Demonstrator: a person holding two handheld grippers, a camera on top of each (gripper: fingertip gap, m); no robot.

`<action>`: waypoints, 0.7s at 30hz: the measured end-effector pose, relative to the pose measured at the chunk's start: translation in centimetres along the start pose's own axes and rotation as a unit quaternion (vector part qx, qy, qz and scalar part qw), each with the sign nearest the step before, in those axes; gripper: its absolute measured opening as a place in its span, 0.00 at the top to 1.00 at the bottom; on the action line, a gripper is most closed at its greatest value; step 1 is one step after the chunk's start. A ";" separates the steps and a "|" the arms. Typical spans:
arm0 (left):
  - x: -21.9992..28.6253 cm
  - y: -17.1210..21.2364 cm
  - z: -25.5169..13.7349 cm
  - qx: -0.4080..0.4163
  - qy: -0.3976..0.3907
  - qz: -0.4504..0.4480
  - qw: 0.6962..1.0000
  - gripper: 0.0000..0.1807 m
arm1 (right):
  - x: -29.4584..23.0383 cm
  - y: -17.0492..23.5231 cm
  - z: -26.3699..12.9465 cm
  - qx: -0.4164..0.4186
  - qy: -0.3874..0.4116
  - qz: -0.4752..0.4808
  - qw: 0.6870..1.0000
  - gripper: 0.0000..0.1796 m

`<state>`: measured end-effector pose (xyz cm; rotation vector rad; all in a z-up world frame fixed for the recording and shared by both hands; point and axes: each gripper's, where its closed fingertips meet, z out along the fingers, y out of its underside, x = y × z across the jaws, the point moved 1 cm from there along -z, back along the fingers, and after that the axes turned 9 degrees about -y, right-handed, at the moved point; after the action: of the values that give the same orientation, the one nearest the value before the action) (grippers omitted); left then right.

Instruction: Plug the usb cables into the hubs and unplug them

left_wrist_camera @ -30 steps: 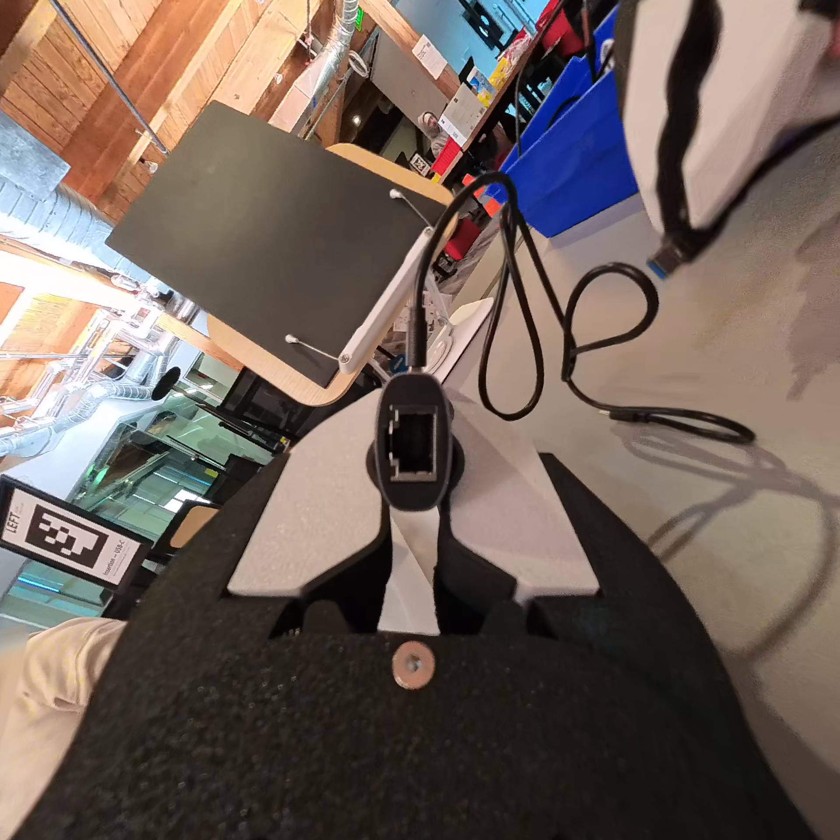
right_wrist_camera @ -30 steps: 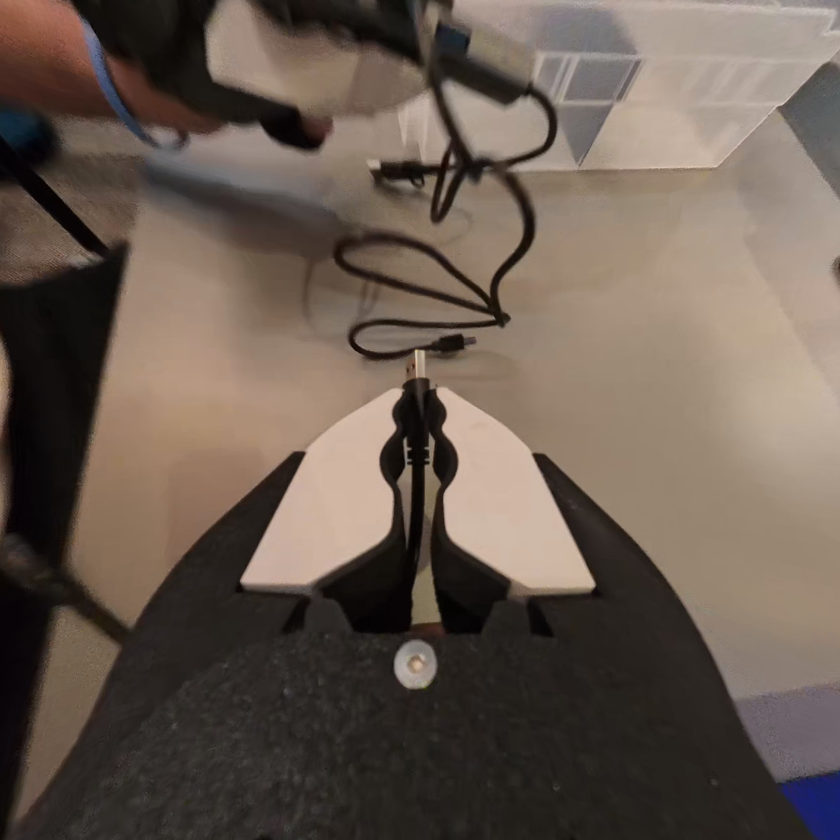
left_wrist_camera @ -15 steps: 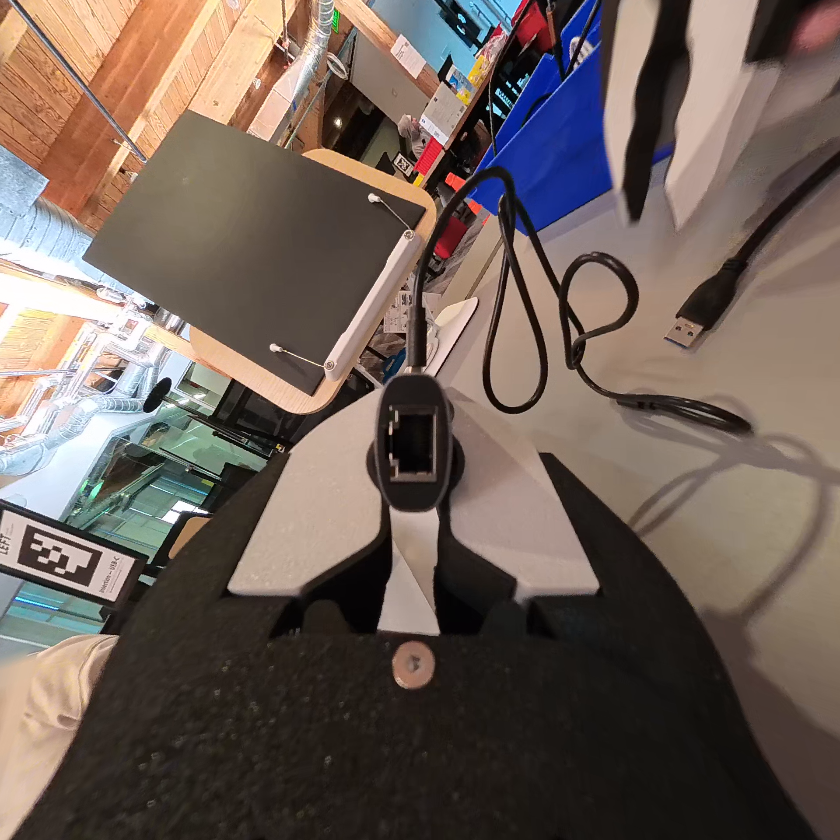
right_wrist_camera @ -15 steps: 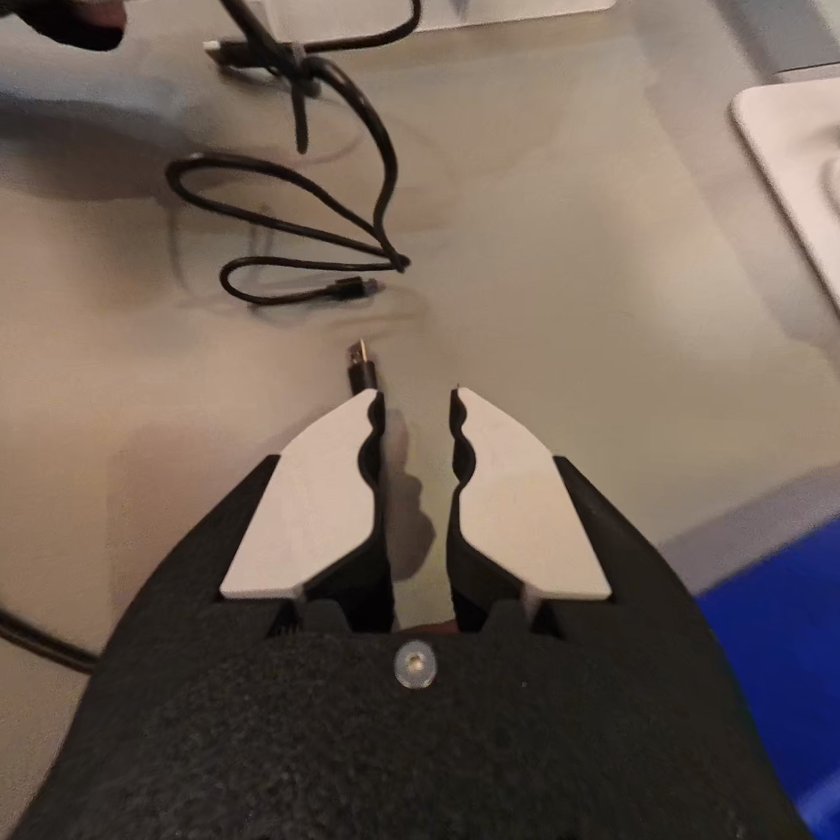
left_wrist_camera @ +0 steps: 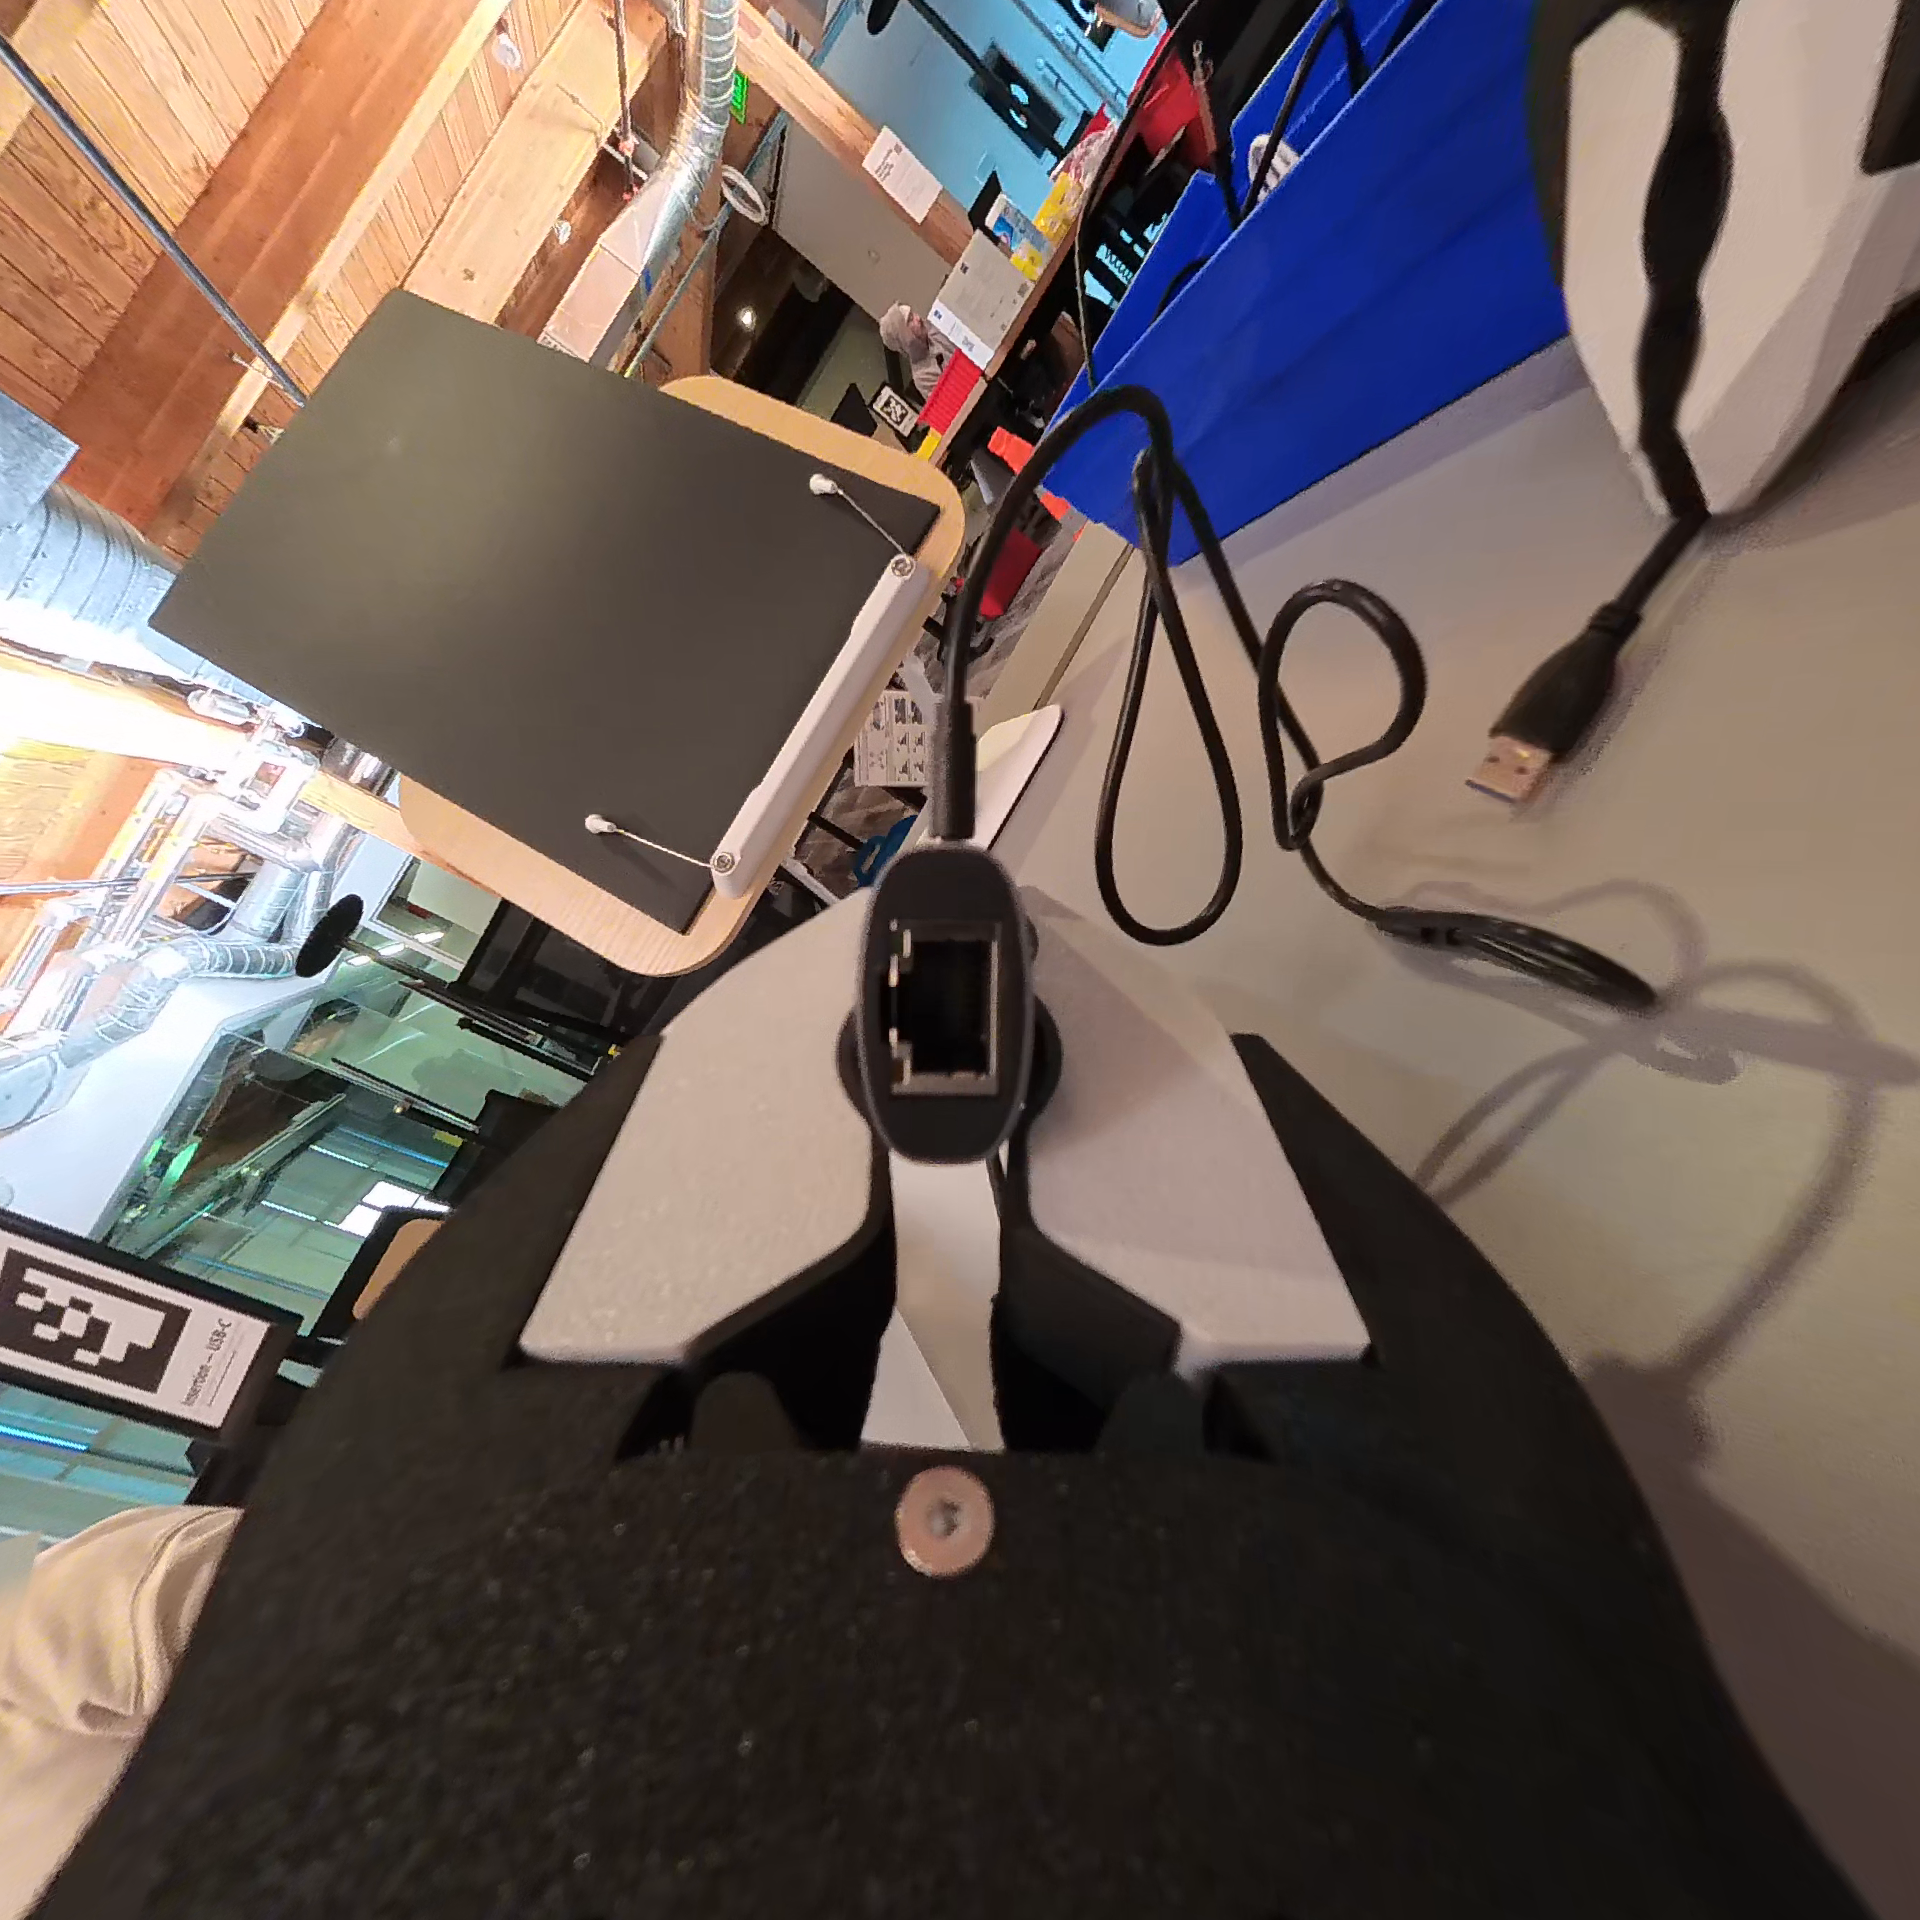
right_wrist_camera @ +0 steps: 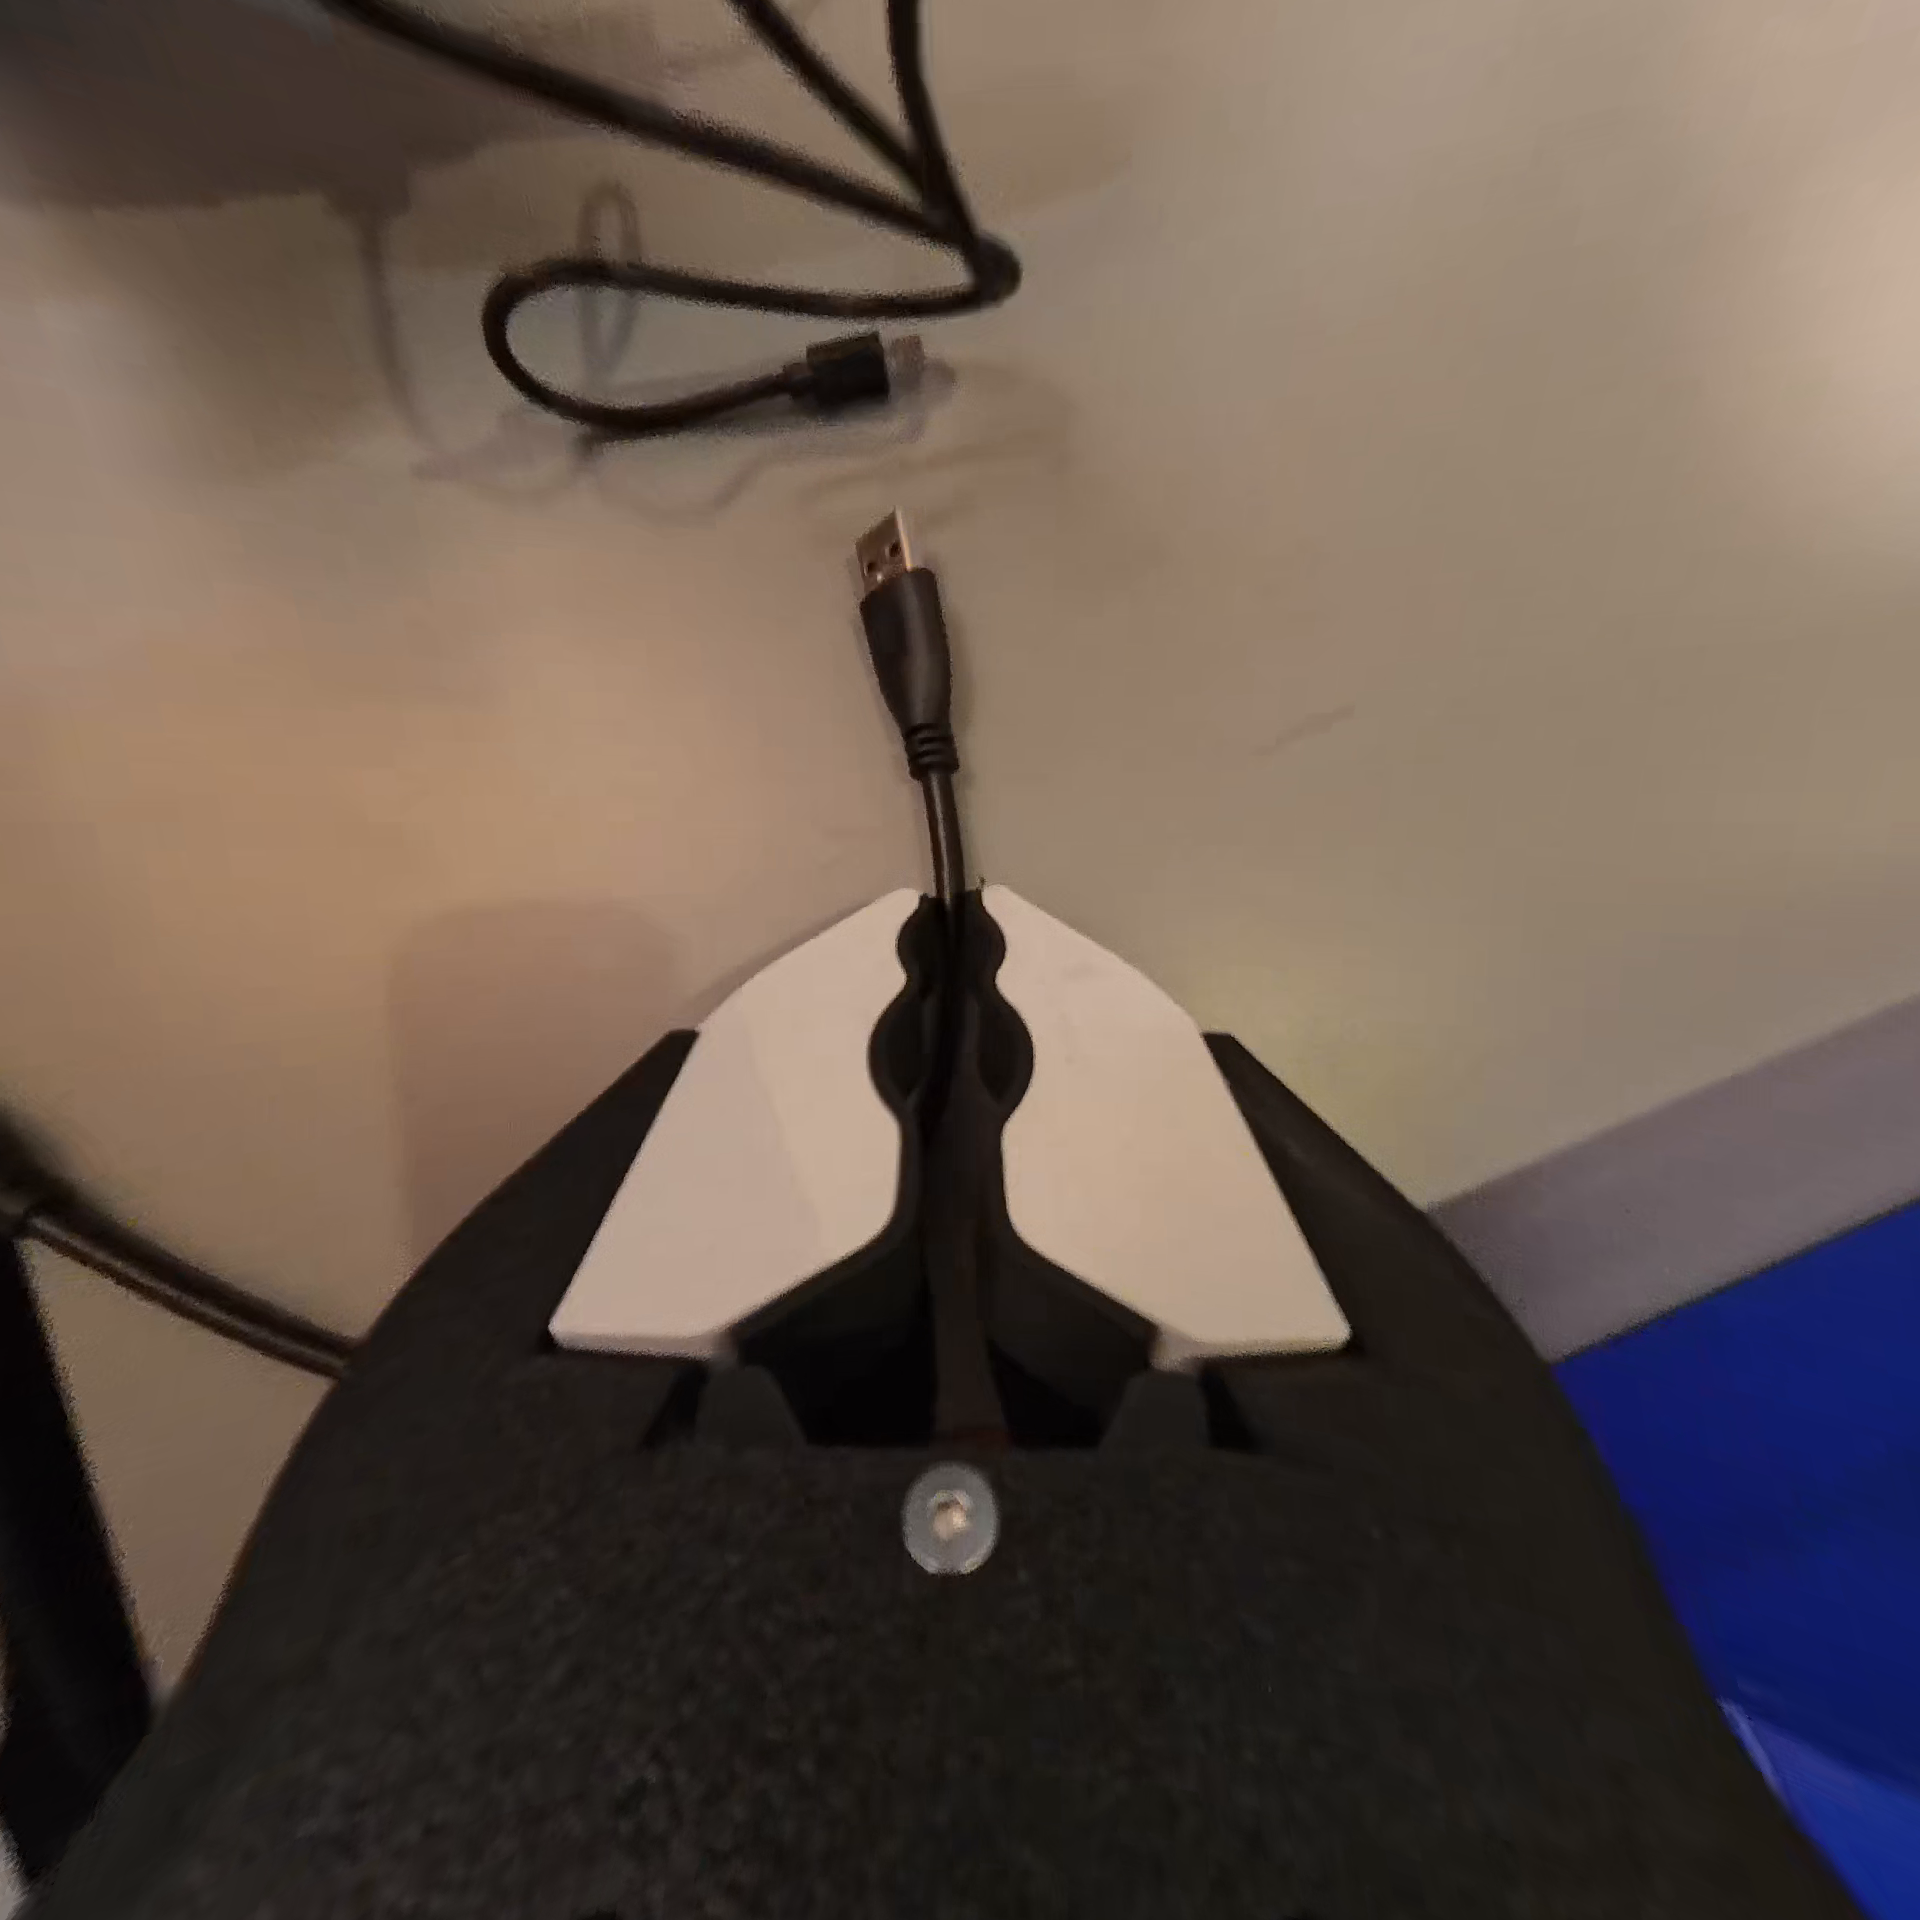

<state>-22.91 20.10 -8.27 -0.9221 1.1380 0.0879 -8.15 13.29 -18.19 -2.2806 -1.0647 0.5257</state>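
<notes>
Right wrist view shows the right gripper (right_wrist_camera: 951, 896) pinching a black USB cable (right_wrist_camera: 940, 821) above the table (right_wrist_camera: 1455, 520), while the left gripper (left_wrist_camera: 940, 935) clamps a dark hub (left_wrist_camera: 943, 1018).

Dark grey hub (left_wrist_camera: 945, 1023) showing centre frame; black USB cable (right_wrist_camera: 909, 644) ending in silver plug; gripper fingers (right_wrist_camera: 790, 1132) showing white on black bodies; blue bin (left_wrist_camera: 1320, 301) sitting upper right; table (left_wrist_camera: 1714, 1247) appearing pale grey.

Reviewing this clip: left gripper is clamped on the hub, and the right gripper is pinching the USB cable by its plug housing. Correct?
Not quite. The right gripper pinches the USB cable on its cord, behind the plug housing, as the right wrist view shows. The left gripper does clamp the hub.
</notes>
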 end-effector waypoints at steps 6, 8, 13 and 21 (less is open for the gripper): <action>0.0 -0.6 -0.1 0.014 -0.004 0.011 1.000 0.91 | -3.8 -5.8 -4.9 0.097 -0.126 0.069 0.985 0.98; -0.2 -0.7 0.0 0.018 -0.009 0.016 1.000 0.91 | -5.4 -7.8 -7.1 0.114 -0.200 0.095 0.968 0.98; -0.6 -1.4 0.2 0.025 -0.037 0.054 0.998 0.91 | -7.9 -9.9 -8.7 0.065 -0.363 0.171 0.914 0.98; 0.7 -2.3 0.3 0.028 -0.049 0.148 0.987 0.91 | -5.5 -8.5 -5.8 -0.080 -0.263 0.153 0.949 0.98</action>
<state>-21.23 18.52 -7.41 -0.6865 1.1735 0.3382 -13.11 11.55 -7.79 -2.5352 -1.0166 1.2717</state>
